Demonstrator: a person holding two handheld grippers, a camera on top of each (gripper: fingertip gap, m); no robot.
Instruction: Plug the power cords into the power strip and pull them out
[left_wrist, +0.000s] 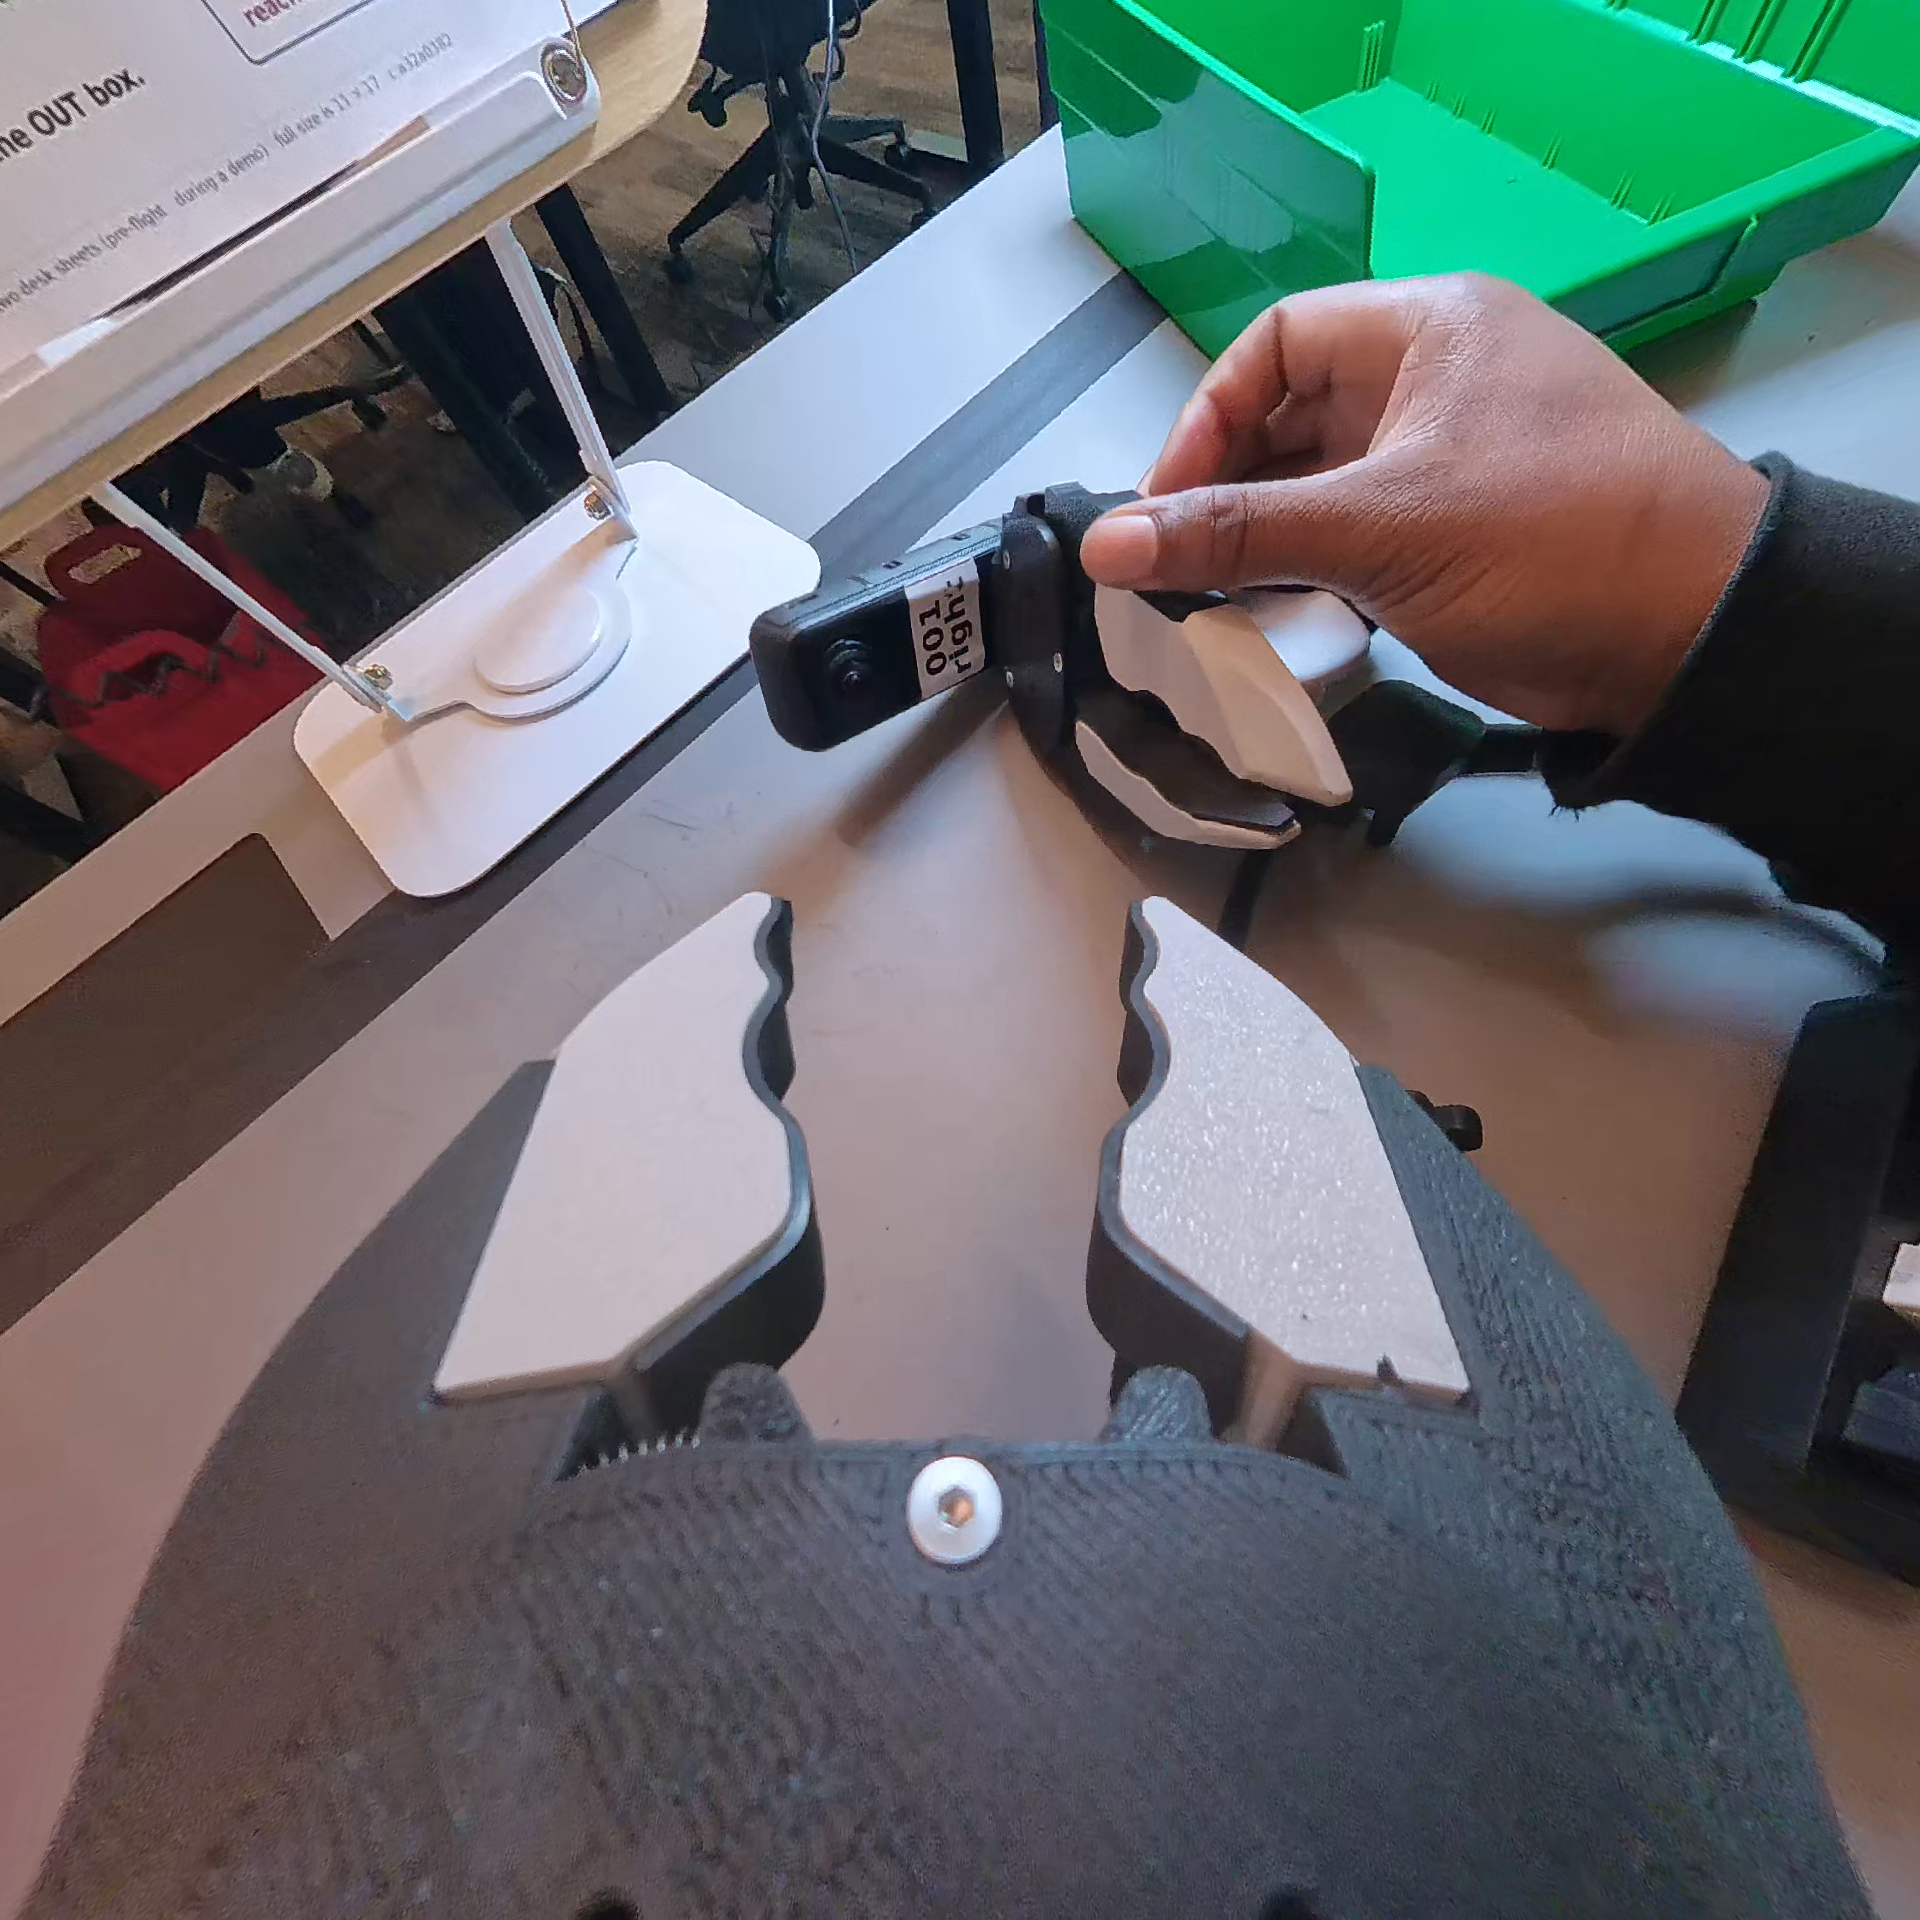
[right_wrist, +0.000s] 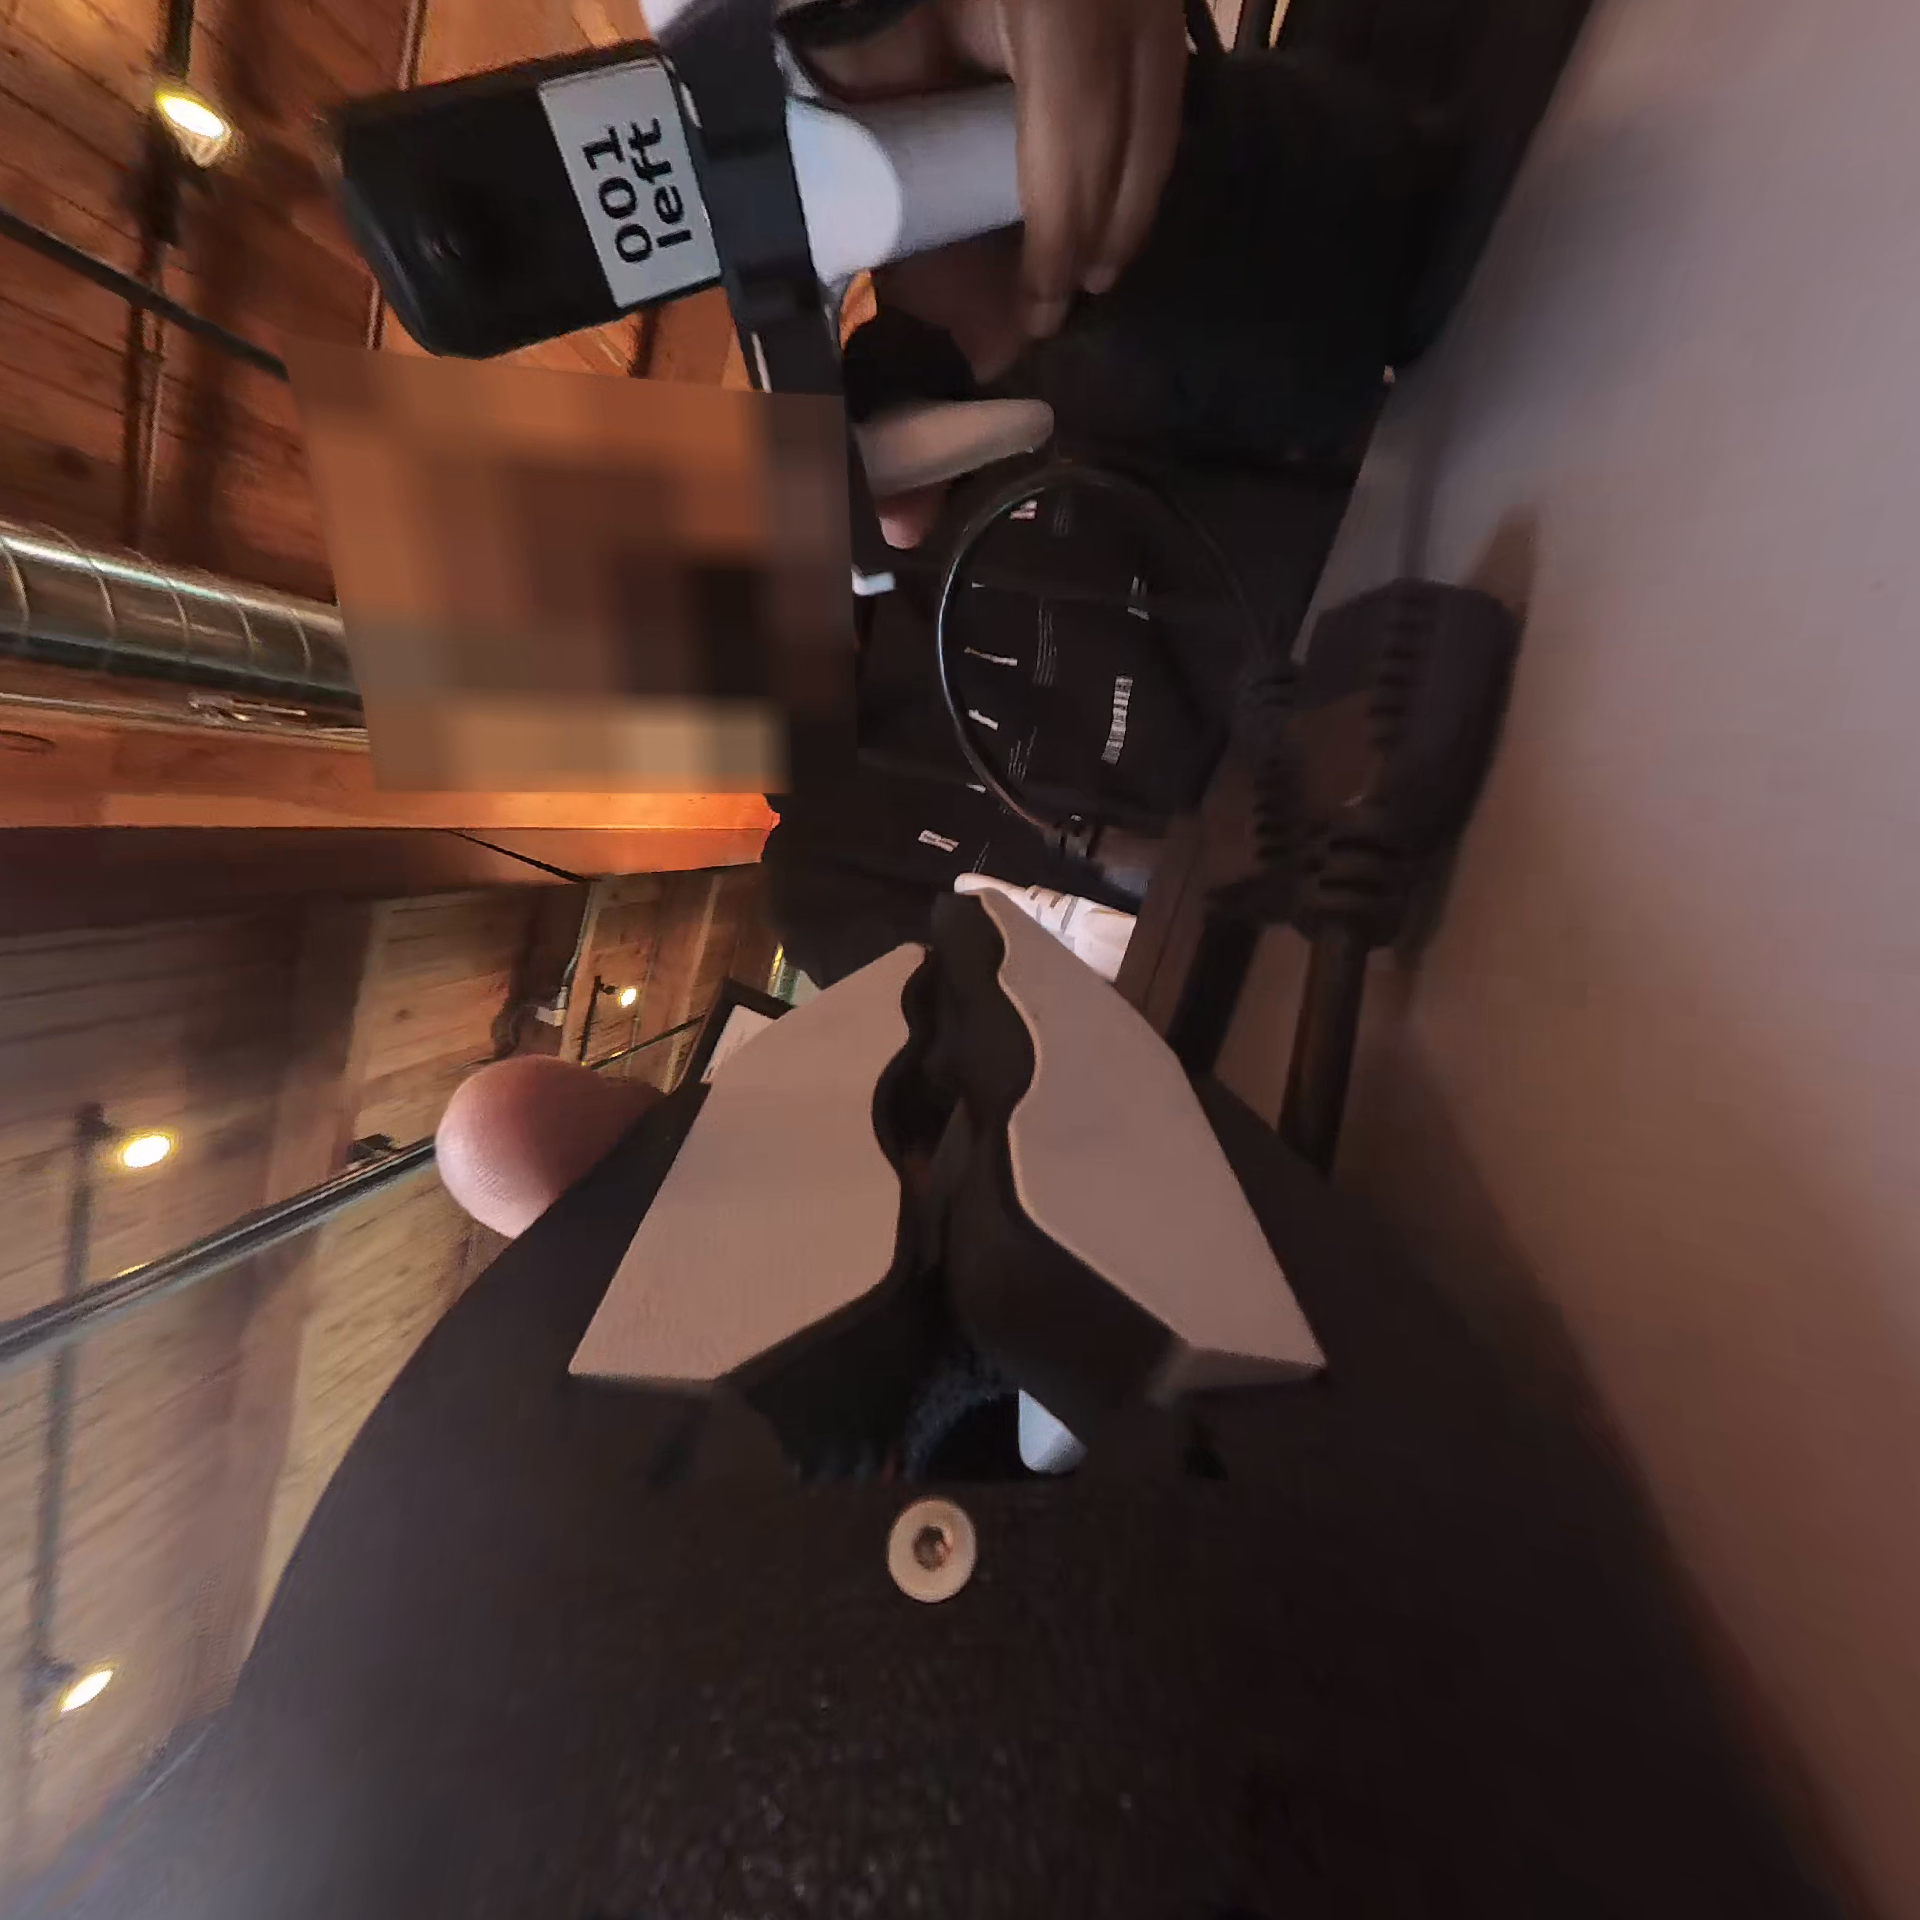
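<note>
My left gripper (left_wrist: 956, 925) is open and empty, held over the grey table (left_wrist: 935, 1195). My right gripper (left_wrist: 1236, 779) lies on its side on the table ahead, with a hand (left_wrist: 1455, 540) on it. In the right wrist view the right gripper (right_wrist: 940, 935) is shut, with nothing seen between its jaws. A black ribbed plug (right_wrist: 1382, 748) with its cord (right_wrist: 1325, 1039) lies on the table just beyond it. A black cord (left_wrist: 1247, 894) runs out from under the right gripper. The left gripper (right_wrist: 831, 208) shows at the top of the right wrist view. I see no power strip that I can tell for sure.
A green bin (left_wrist: 1455, 156) stands at the back right. A white sign stand (left_wrist: 540, 665) sits at the table's left edge. A black box-shaped object (left_wrist: 1808, 1195) is at the right edge. A looped black cord (right_wrist: 966, 665) hangs against dark cloth.
</note>
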